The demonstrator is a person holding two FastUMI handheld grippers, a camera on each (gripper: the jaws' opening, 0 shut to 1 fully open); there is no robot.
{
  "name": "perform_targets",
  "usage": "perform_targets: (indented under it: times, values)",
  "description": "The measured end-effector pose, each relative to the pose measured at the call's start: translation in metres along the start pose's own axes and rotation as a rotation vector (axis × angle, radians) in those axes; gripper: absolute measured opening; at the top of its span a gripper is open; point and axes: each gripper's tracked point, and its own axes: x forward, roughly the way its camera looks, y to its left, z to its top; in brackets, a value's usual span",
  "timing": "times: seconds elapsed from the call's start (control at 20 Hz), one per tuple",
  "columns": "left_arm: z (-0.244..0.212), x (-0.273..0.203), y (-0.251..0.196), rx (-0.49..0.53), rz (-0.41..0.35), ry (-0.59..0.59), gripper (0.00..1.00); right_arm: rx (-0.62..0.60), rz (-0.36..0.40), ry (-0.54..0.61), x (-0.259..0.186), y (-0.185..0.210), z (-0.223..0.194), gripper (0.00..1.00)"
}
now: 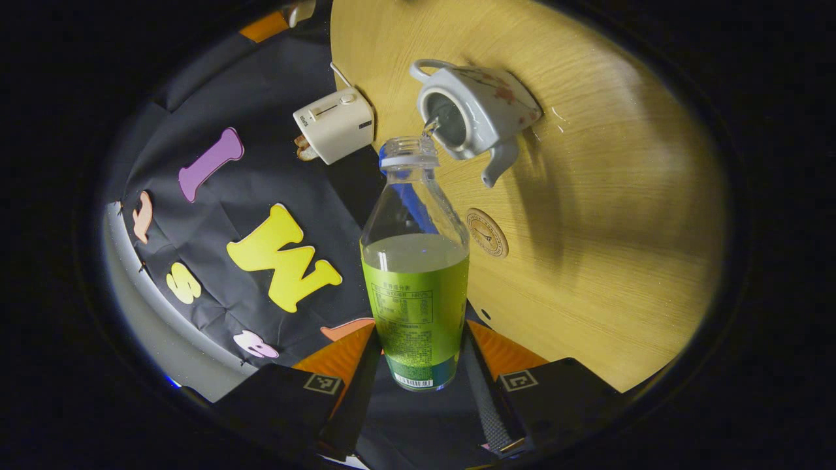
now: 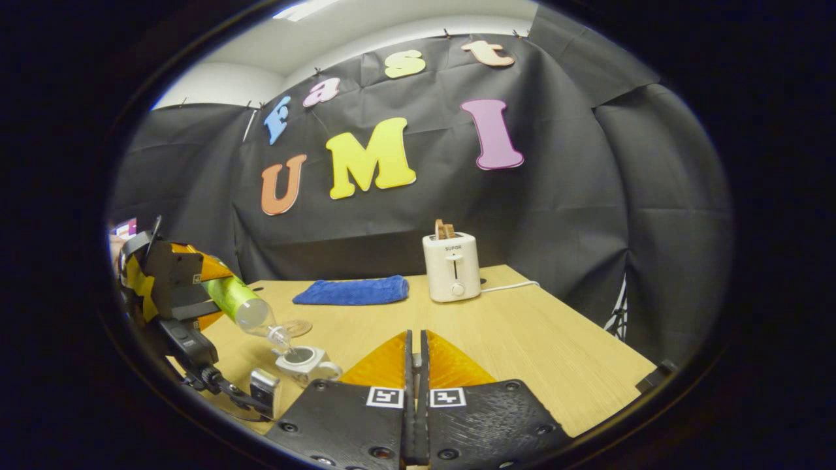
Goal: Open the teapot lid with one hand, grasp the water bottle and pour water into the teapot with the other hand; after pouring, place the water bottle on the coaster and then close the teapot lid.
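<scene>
A light wooden table stands against the booth's black cloth wall. At its far edge, well ahead of the right gripper, stand a white toaster and, beside it, a folded blue cloth. The left gripper clamps the water bottle between both fingers, tilting its open mouth over the lidless teapot, into which water streams. The round coaster lies on the table just beyond the bottle. The right gripper's jaws are pressed together; whether they pinch anything cannot be told.
</scene>
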Motion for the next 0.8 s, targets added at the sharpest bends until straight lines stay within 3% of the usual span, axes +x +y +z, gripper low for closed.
perform_targets:
  times: [0.45, 0.8]
  values:
    - [-0.004, 0.001, 0.033, 0.12, 0.113, 0.038, 0.72, 0.005, -0.001, 0.002, -0.001, -0.002, 0.0, 0.0]
    - [-0.002, -0.001, 0.044, 0.185, 0.149, 0.034, 0.7, 0.008, -0.005, -0.003, -0.002, -0.004, 0.003, 0.0]
